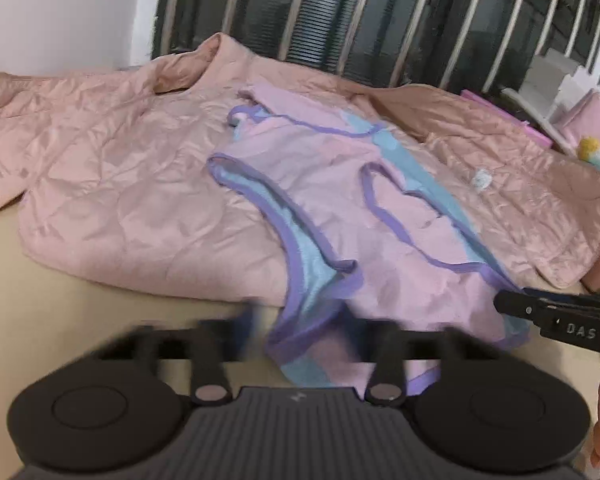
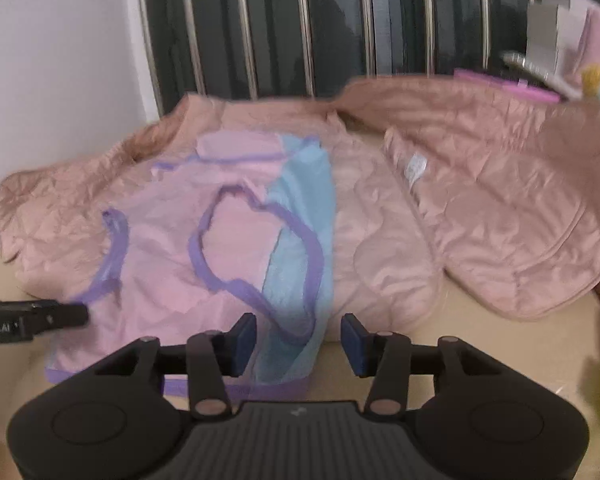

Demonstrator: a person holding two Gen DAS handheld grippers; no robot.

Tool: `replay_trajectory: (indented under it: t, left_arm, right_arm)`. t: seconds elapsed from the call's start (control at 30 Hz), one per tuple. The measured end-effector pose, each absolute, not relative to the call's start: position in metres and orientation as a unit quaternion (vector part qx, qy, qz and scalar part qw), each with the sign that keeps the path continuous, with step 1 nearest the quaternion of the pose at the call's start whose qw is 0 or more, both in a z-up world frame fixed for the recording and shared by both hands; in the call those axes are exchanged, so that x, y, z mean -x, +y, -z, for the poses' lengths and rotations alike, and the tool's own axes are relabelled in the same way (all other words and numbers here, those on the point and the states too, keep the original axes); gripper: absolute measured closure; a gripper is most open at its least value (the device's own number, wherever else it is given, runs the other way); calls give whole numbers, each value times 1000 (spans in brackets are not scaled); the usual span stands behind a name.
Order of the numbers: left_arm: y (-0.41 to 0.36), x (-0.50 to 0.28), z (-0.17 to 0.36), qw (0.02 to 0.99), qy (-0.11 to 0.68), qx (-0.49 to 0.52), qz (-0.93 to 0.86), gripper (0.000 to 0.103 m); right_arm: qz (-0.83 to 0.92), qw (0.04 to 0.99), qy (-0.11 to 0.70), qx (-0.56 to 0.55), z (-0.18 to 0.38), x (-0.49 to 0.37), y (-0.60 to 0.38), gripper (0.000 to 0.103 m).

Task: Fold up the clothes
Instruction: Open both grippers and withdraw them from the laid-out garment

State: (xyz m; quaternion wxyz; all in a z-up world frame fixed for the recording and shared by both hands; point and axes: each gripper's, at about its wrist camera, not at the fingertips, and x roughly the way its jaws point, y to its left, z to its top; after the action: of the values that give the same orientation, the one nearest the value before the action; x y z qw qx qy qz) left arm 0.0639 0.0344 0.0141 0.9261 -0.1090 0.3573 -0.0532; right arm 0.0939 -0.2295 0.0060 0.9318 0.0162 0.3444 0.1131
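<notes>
I am working on the pink vest (image 1: 320,184), the small one with purple trim and blue side panels. It is lying spread on top of the open quilted jacket (image 1: 120,184), its shoulder straps toward the far side and its hem hanging off the jacket's near edge onto the desk (image 1: 40,300).

I judge I am in the grasping step, taking the near hem at both corners before any fold is made. My left tool (image 1: 300,328) is standing narrow at the hem's left part, and cloth is bunching up between its fingers. The view is blurred, but I read it as gripping the vest. My right tool (image 2: 298,340) is hovering over the hem's right part with its pads apart. The blue panel is running between them, and neither pad is pressing on it.

The next move, as I see it, is calling for the right tool to close on that blue corner. With both corners held, I could lift the hem evenly and carry it toward the far straps, or pull the vest clear of the jacket first. The thin cloth is likely to drag the slippery jacket along, so an even lift matters.
</notes>
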Motion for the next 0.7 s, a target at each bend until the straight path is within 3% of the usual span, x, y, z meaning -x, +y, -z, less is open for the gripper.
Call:
replay_trajectory:
  t: [0.03,0.07,0.27,0.53,0.57,0.63,0.7]
  left_arm:
    - [37,-63,-13,925,358,115,52,91]
    - [41,-60,-14,924,357,129,56,92]
    - [54,-4,-27,938,318,124,60,96]
    - [67,65,-42,939,297,147,89,93]
    - [69,69,-44,941,291,146,91,86]
    - [68,70,-45,946,281,133,89,60]
    - [64,65,-44,950,276,118,81,40]
  right_arm:
    - [-116,930,348,-22,-3,-93,-228,92]
    - [-123,928,349,-29,-2,-90,-227,97]
    - [-149,927,343,-10,-3,-34,-221,99]
    - [-196,927,321,-7,-20,71,-222,98]
    - [-199,928,315,-6,-22,77,-223,97]
    - [-198,932,303,-2,-28,84,-225,94]
    - [-182,939,291,11,-31,83,-224,83]
